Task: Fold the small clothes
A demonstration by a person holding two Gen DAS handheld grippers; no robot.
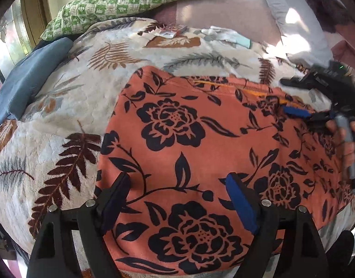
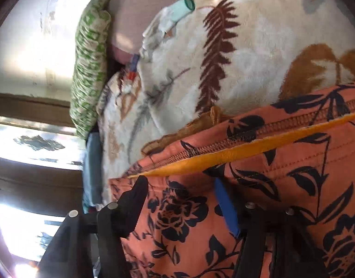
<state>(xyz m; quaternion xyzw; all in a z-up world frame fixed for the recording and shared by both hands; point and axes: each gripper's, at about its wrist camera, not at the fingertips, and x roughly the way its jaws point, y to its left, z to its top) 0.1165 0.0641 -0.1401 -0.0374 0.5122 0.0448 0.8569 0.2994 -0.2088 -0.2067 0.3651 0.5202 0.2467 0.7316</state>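
Observation:
An orange garment with black flowers lies spread on a cream leaf-print blanket. My left gripper is open just above the garment's near part, with nothing between its fingers. My right gripper shows at the garment's far right edge, low over the cloth by the zip and yellow lining. In the right wrist view the right gripper is open over the garment, close to the yellow-lined opening.
A green checked pillow and a blue cushion lie at the far left of the bed. A small teal item and a red-white packet lie on the blanket beyond the garment. A grey pillow is at the far right.

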